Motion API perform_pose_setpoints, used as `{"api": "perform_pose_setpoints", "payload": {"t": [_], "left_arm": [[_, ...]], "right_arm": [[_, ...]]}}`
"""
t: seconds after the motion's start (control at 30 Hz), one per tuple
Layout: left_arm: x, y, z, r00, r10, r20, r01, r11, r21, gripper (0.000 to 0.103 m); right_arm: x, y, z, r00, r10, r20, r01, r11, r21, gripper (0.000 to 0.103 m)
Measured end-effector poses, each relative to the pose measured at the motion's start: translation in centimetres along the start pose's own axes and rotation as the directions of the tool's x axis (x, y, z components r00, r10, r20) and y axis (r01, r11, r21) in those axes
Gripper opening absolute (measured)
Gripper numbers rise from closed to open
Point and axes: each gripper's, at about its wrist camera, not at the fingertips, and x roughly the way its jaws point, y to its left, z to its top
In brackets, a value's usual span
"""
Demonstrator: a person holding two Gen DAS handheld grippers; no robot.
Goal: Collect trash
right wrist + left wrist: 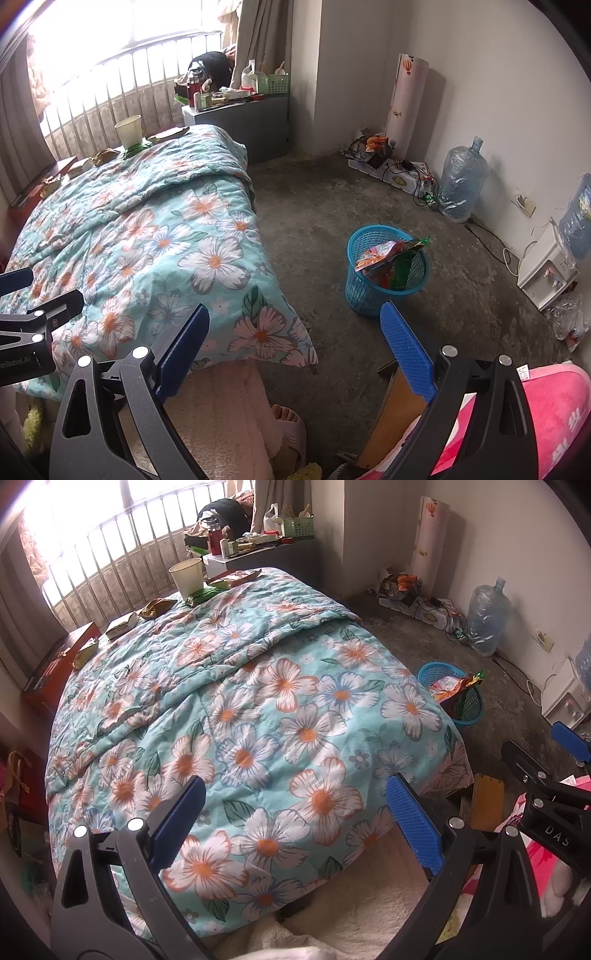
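Left wrist view: left hand-held gripper (295, 823) wide open, nothing between blue pads, hovering over near end of bed (258, 709), not touching quilt.
Right wrist view: right hand-held gripper (295, 350) also wide open, empty, over floor just right of bed corner.
Writing: "DAS" on right gripper body; "...enRobot.AI" on left gripper body, partly cut off.
Basket: blue mesh basket (384, 284) on floor right of bed, holding crumpled snack wrappers (391, 258), orange/red/green, sticking out over rim.
Trash on bed: several wrappers (155, 607) along far edge of bed by window rail, w/ a pale paper cup (187, 576) upright among them.
Far of bed: grey cabinet w/ bottles and a green basket (299, 527).
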Motion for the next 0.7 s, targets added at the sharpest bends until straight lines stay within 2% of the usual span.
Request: {"api": "perform_pose_setpoints", "payload": {"t": [0.7], "left_arm": [[0.09,-0.06,0.01,1.0,-0.001,-0.009,0.001,1.0,0.003,0.094]], "right_arm": [[-0.26,-0.24,0.17,1.0,-0.002,0.01,0.002,1.0,0.009,0.091]]}}
